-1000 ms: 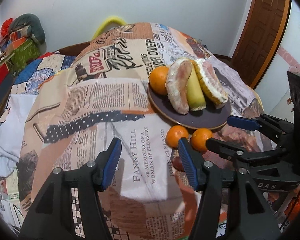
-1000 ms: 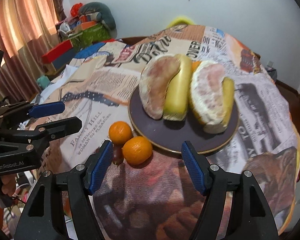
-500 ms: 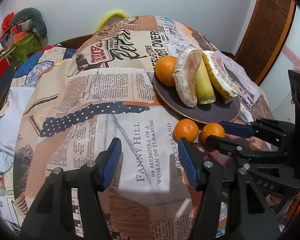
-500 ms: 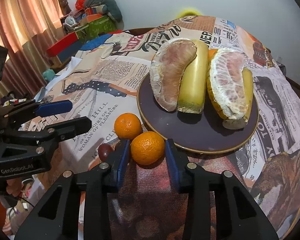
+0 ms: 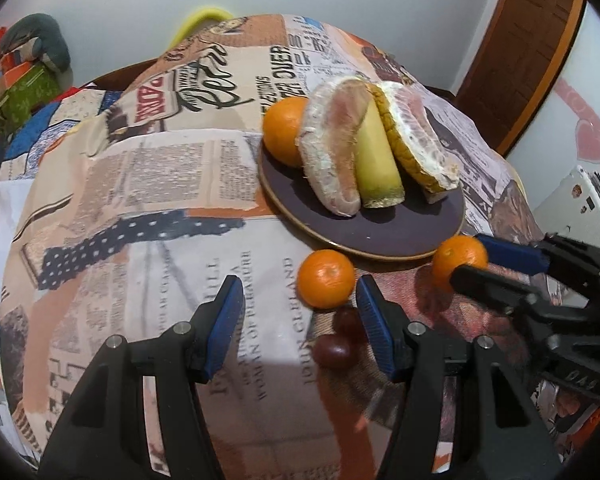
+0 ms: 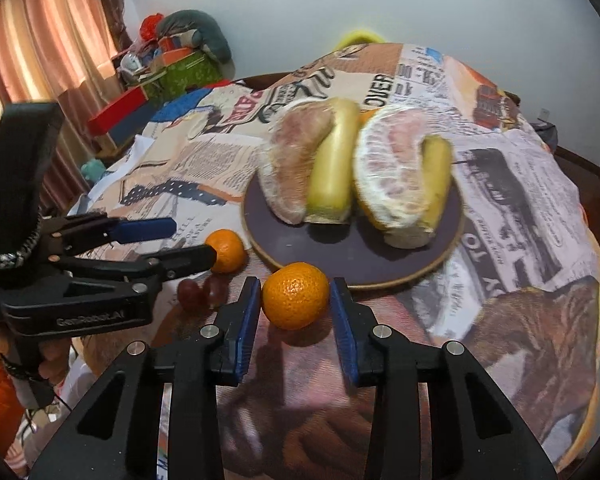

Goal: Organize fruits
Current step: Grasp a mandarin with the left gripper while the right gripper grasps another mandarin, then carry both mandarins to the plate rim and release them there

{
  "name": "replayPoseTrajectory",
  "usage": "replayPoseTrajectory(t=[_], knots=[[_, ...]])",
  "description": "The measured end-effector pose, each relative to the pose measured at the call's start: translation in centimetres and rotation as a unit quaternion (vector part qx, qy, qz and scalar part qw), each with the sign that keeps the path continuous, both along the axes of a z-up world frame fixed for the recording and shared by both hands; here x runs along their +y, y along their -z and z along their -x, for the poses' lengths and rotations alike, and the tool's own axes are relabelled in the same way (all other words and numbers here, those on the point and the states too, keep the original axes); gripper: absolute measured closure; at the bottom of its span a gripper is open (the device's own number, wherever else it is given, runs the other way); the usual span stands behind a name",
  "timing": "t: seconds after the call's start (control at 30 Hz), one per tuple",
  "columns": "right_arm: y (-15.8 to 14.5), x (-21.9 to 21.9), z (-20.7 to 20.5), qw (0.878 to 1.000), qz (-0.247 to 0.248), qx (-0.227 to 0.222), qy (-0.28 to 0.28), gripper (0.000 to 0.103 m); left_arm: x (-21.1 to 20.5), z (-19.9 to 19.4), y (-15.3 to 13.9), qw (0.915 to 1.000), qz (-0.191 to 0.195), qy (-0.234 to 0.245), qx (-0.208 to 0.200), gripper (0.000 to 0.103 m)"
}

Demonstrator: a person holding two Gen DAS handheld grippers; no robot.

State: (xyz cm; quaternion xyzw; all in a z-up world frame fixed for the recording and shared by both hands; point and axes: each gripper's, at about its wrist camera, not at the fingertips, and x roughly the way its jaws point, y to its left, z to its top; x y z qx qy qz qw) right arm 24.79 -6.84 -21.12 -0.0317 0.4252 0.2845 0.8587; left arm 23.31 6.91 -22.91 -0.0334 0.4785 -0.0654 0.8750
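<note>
A dark round plate (image 6: 352,256) (image 5: 404,232) holds peeled pomelo pieces (image 6: 392,172), banana pieces (image 6: 334,164) and an orange (image 5: 284,130). My right gripper (image 6: 296,300) is shut on a mandarin (image 6: 296,294) (image 5: 458,256) and holds it just in front of the plate's near rim. A second mandarin (image 5: 326,278) (image 6: 226,250) rests on the cloth beside two dark grapes (image 5: 334,348) (image 6: 202,292). My left gripper (image 5: 300,316) is open, with the second mandarin just beyond its fingertips and the grapes between its fingers.
The round table is covered by a newspaper-print cloth (image 5: 140,184). Boxes and bags (image 6: 168,68) pile at the far left by a curtain. A wooden door (image 5: 524,40) stands at the right. A yellow chair back (image 5: 204,20) shows behind the table.
My right gripper has closed on the nearer mandarin and lifted it toward the plate rim. My left gripper moved forward toward the other mandarin and the grapes.
</note>
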Motion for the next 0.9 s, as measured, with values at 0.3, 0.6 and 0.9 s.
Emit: replayPoseTrajectory(t=[0.3,0.6,0.9], knots=[[-0.5,-2.0,-0.3,1.0,-0.011,-0.003,0.021,0.071,-1.2,-1.1,1.2,0.9998,0.0,0.013,0.013,0.056],[-0.5,-2.9,-0.4,0.999,-0.014,-0.004,0.028,0.071,-1.6,-0.9,1.0,0.9997,0.001,0.023,0.007,0.069],[-0.9,-2.9,-0.9,0.999,-0.017,-0.013,0.032,0.071,-1.8,-0.3,-1.5,0.9993,-0.002,0.023,-0.029,0.069]])
